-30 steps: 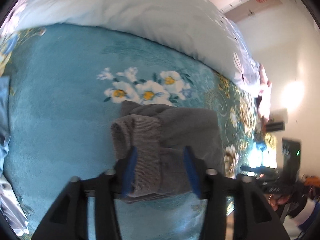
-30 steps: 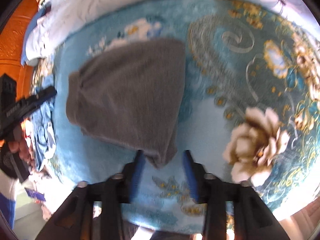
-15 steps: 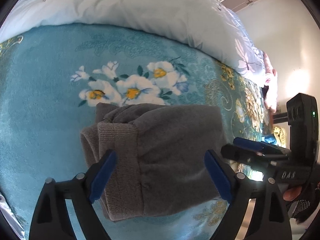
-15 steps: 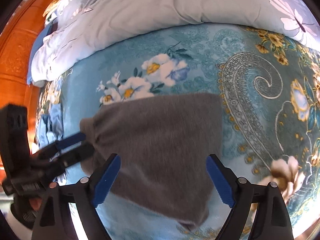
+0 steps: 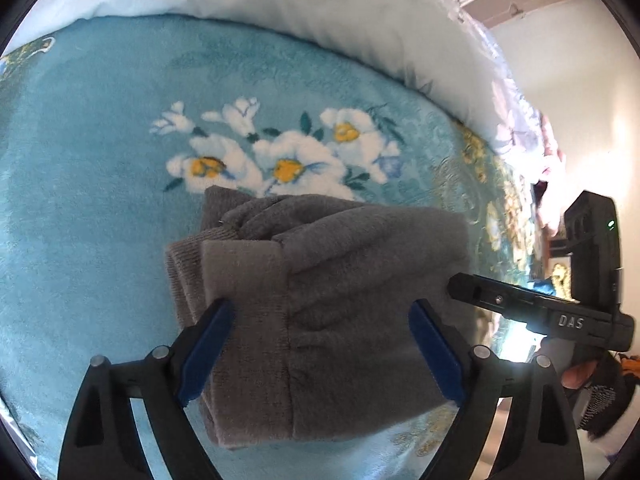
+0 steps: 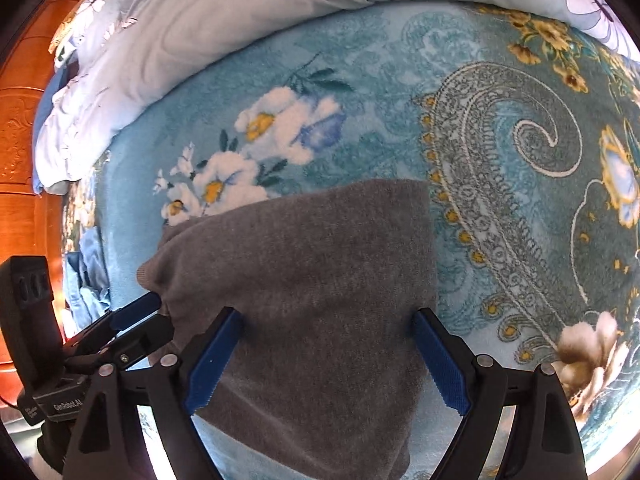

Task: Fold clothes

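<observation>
While the folded grey sweater (image 5: 336, 304) sits on the teal floral blanket (image 5: 100, 184), the left gripper (image 5: 320, 354) and right gripper (image 6: 326, 360) hover over it, jaws spread wide, gripping nothing

Floral teal blanket (image 5: 100, 184), pale quilt (image 6: 224, 28)

Folded garment (image 5: 340, 304) lies on blanket (image 5: 100, 200) w/ flower print (image 5: 280, 156) at its 12 o'clock, quilt (image 5: 320, 8) behind that.

Floral blanket (image 5: 100, 200), grey garment (image 5: 340, 300), duvet (image 5: 300, 4)
</observation>
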The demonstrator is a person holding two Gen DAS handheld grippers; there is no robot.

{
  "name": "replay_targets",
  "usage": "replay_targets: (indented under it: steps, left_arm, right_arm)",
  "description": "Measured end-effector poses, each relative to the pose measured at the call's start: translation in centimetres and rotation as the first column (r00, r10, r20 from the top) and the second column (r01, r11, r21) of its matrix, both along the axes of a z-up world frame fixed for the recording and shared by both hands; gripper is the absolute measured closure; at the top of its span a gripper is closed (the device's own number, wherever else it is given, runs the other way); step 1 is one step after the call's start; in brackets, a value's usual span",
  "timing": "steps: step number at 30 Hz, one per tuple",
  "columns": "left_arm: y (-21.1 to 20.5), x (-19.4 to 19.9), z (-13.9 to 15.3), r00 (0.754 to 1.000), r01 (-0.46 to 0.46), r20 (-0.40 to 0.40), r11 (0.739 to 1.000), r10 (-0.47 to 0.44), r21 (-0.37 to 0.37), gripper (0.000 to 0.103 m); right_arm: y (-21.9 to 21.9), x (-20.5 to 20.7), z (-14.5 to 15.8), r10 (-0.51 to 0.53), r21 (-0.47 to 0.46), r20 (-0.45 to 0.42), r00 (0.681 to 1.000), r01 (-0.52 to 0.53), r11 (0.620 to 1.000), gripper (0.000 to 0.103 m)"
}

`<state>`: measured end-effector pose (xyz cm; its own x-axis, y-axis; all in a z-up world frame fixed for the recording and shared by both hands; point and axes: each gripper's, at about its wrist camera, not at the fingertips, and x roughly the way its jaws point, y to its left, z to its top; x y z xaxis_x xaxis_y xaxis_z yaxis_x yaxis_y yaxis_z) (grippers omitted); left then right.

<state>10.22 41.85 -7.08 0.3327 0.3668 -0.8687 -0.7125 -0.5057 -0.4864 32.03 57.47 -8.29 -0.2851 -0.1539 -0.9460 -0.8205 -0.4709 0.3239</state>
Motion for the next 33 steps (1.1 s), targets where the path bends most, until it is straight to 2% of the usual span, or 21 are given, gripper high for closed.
replay_targets:
  steps: [4, 9, 11, 13, 14, 16, 18, 22, 33]
  left_arm:
    - [-1.7, -0.8, 1.8, 0.999, -0.033, -0.020, 0.999, 0.033, 0.024, 0.013]
    - [-3.0, -1.0, 2.7, 0.998, -0.051, 0.022, 0.998, 0.051, 0.028, 0.013]
    - [-3.0, -0.5, 2.7, 0.999, -0.032, 0.014, 0.999, 0.031, 0.021, 0.013]
    - [-3.0, 0.2, 2.5, 1.000, -0.023, 0.022, 1.000, 0.023, 0.019, 0.013]
    - [-2.9, 0.5, 2.4, 1.000, -0.019, 0.025, 1.000, 0.019, 0.017, 0.013]
    - [-2.8, 1.0, 2.4, 1.000, -0.001, 0.024, 1.000, 0.001, 0.018, 0.013]
    - [-2.7, 1.5, 2.3, 1.000, 0.017, 0.023, 1.000, -0.018, 0.018, 0.013]
    - [-2.6, 2.1, 0.7, 0.998, 0.039, 0.043, 0.999, -0.038, -0.024, 0.013]
    - [-3.3, 1.3, -3.1, 0.997, -0.005, 0.075, 0.992, 0.014, -0.123, 0.013]
  right_arm:
    - [0.1, 1.3, 1.7, -0.007, 0.025, -0.035, 0.999, 0.008, 1.000, 0.014]
    - [-1.0, 2.4, 4.3, 0.012, -0.015, -0.129, 0.992, -0.014, 1.000, 0.015]
    - [-1.9, 2.4, 5.0, 0.038, -0.028, -0.148, 0.988, -0.043, 0.999, 0.031]
    - [-2.9, 2.1, 5.1, 0.072, -0.043, -0.147, 0.987, -0.079, 0.996, 0.053]
    - [-3.4, 2.0, 4.9, 0.084, -0.055, -0.143, 0.986, -0.092, 0.994, 0.059]
    - [-4.2, 2.0, 4.4, 0.096, -0.072, -0.121, 0.988, -0.105, 0.992, 0.082]
    - [-4.7, 2.0, 3.9, 0.101, -0.080, -0.100, 0.990, -0.110, 0.991, 0.091]
    - [-5.2, 2.1, 2.8, 0.102, -0.088, -0.057, 0.993, -0.107, 0.990, 0.091]
    - [-4.5, 2.1, -0.5, 0.073, -0.125, 0.012, 0.997, -0.071, 0.990, 0.093]
